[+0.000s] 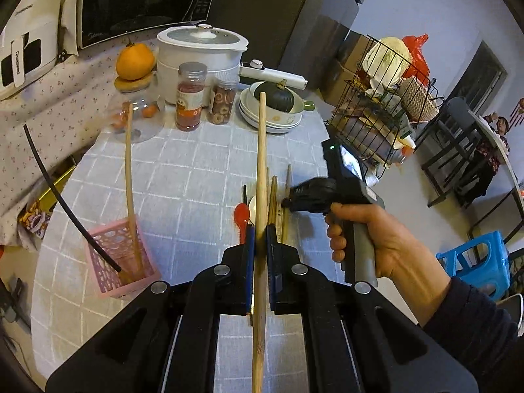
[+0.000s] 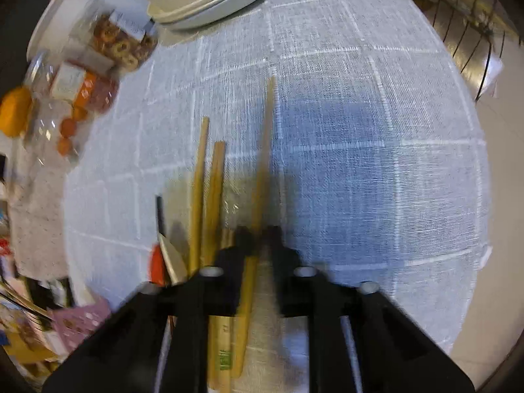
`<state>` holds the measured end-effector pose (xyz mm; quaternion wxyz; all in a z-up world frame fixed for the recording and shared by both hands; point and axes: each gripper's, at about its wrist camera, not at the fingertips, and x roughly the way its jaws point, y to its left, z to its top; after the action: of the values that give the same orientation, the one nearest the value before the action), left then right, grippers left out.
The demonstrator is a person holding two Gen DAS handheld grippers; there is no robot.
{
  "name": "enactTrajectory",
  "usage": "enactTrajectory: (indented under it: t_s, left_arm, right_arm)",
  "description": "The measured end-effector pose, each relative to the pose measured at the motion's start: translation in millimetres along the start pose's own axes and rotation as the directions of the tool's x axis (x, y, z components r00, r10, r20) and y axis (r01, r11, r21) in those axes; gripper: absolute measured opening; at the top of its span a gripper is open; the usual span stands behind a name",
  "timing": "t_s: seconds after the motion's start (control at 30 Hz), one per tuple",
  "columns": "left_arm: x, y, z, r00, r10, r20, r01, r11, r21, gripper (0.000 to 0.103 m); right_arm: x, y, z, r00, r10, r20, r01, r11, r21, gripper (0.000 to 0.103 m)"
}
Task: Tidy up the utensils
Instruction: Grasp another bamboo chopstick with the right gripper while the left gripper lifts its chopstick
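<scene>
Left gripper [image 1: 260,239] clamps a pale wooden chopstick [image 1: 261,163]; right gripper [image 2: 260,235] pinches another chopstick [image 2: 265,150] beside the pink basket [image 1: 121,258]. Microwave [image 1: 137,0] logo unreadable.

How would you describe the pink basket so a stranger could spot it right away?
On the round table's grey checked cloth, look to the near left edge, away from the pile of loose utensils. The pink basket stands there, a small square openwork holder, the only pink thing, with one wooden chopstick leaning out of it.

The checked tablecloth [image 1: 183,190] lies bare between the pink basket [image 1: 122,258] and the loose chopsticks [image 2: 209,196]. Jars [image 1: 191,98] and stacked plates [image 1: 271,118] block the far edge.
</scene>
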<state>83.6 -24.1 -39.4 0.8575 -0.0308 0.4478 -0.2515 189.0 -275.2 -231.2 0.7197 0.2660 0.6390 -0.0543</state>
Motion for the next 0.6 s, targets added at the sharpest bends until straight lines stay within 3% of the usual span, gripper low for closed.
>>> enactTrajectory:
  t_s: [0.2,0.4,0.47,0.6]
  left_arm:
    - [-17,5,1,0.998,0.011,0.067,-0.012,1.0,0.017,0.006]
    - [-37,27,7,0.988,0.042,0.151,-0.04,0.999,-0.015,0.006]
    - [-46,37,10,0.977,0.074,0.2,-0.07,0.997,-0.024,0.006]
    - [-67,70,14,0.93,0.149,0.338,-0.126,0.988,-0.089,0.006]
  right_arm:
    - [-41,5,-5,0.994,0.062,0.085,-0.061,0.998,-0.02,0.008]
    - [-87,38,-12,0.971,0.142,0.194,-0.115,0.983,-0.145,0.008]
    - [-104,54,-19,0.955,0.192,0.227,-0.146,0.968,-0.204,0.008]
    - [-131,87,-32,0.908,0.273,0.317,-0.171,0.934,-0.314,0.008]
